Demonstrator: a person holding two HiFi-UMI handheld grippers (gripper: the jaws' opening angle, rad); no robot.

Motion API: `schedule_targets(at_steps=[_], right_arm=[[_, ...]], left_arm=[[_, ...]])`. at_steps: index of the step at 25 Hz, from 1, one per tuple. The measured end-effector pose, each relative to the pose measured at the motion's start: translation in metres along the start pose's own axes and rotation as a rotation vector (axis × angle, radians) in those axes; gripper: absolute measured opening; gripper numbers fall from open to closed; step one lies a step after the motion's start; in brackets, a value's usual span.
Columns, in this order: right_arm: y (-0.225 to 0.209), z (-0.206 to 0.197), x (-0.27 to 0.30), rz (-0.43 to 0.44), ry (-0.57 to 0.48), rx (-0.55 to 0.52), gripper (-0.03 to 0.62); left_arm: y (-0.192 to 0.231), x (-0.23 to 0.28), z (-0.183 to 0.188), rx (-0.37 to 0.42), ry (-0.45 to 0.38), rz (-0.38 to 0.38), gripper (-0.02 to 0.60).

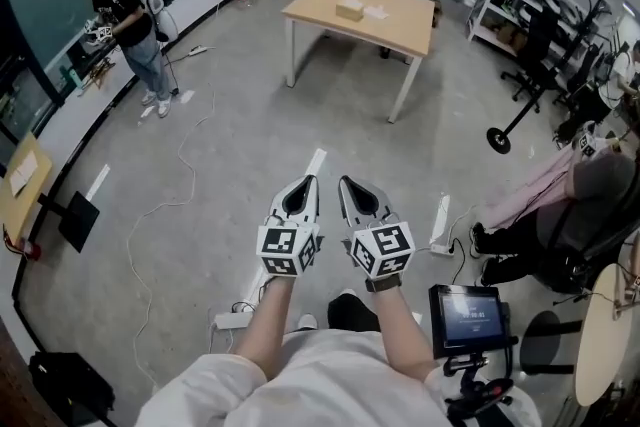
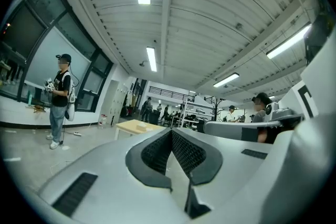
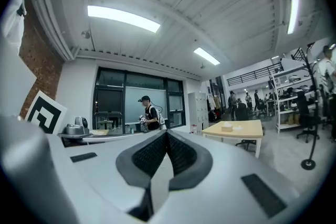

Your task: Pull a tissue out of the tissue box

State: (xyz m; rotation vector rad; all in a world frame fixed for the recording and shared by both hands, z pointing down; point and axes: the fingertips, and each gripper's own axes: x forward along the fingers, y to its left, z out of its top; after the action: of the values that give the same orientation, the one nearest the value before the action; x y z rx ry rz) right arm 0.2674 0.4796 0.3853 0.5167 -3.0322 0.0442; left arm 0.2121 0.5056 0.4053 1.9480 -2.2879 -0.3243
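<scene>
Well, the tissue box (image 1: 349,10) is far off, up at 12 o'clock in the head view. It sits on a light wood table (image 1: 400,33) across the room. A white tissue (image 1: 376,12) lies just beside the box, at its 3 o'clock. Can't tell if it's joined to the box. The box is nr the middle of the table top, prob so it's easy to reach.

The left gripper (image 1: 309,183) and right gripper (image 1: 346,183) are low at 6 o'clock, side by side, both noses aimed at the table. They're held level & out front. I think that's b/c the person means to go to the table w/ both ready.

Left gripper view: jaws pressed together, black pads meeting, nothing btw them. Right gripper view: same, closed tight, nothing inside. The box shows tiny at 2 o'clock there. They're prob closed b/c there's nothing to grab yet.

A person (image 1: 125,15) stands at 10 o'clock by the windows, well apart from the table.

The task hasn't really begun, as no gripper is nr the box. My guess for next: get close, open one gripper & pinch the tissue. The other could hold the box down so it won't lift.
</scene>
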Motion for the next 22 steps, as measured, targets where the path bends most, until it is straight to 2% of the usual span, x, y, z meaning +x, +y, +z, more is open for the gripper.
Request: schedule_targets(at_steps=[5, 9, 16, 22], right_arm=[[-0.032, -0.002, 0.048, 0.026, -0.009, 0.0, 0.003], [-0.068, 0.006, 0.099, 0.058, -0.026, -0.002, 0.003], [-0.144, 0.062, 0.161, 0.089, -0.138, -0.057, 0.003], [-0.202, 0.063, 0.199, 0.09, -0.133, -0.026, 0.003]], left_arm=[[0.027, 0.042, -0.005, -0.006, 0.008, 0.026, 0.002], [0.053, 0.104, 0.003, 0.007, 0.002, 0.044, 0.002], [0.056, 0.218, 0.041, 0.081, -0.07, 0.026, 0.002], [0.072, 0.28, 0.043, 0.083, -0.07, 0.061, 0.002]])
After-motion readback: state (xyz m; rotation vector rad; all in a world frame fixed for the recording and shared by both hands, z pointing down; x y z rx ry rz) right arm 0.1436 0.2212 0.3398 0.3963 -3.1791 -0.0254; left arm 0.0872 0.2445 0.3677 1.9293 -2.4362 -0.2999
